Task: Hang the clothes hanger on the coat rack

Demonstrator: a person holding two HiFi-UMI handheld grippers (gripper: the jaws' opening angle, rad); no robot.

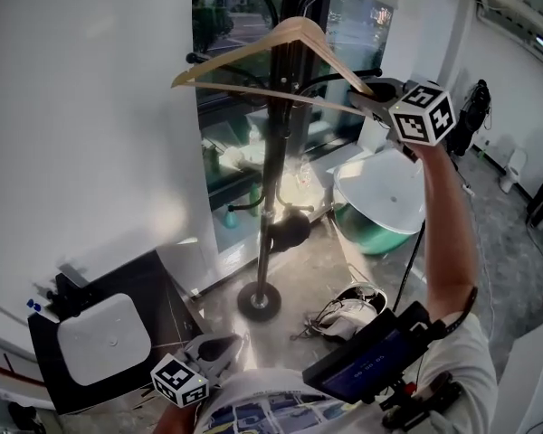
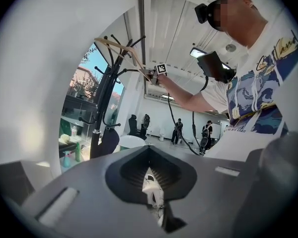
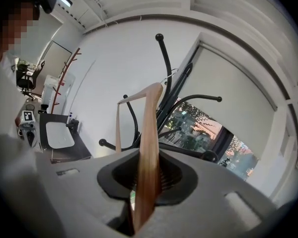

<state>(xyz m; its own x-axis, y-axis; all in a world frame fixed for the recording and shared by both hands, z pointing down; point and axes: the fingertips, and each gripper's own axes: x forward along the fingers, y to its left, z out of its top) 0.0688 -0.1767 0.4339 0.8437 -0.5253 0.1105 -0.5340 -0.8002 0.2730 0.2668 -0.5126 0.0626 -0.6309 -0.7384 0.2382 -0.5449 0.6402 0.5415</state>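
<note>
Head view: right gripper [image 1: 369,99] fingers clamp hanger [image 1: 244,49] at coat rack [image 1: 271,179] above grey floor [image 1: 319,262]; left gripper [image 1: 221,344] barely parted, empty.

One wooden hanger [image 1: 290,34]; one black coat rack [image 1: 273,197]; two grippers: left gripper [image 1: 223,344], right gripper [image 1: 366,96].

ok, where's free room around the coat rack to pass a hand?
Open air left of the black coat rack pole, toward the white wall, below the wooden hanger. Crowded: its curved top hooks, and the floor right of the base by the white sneaker.
</note>
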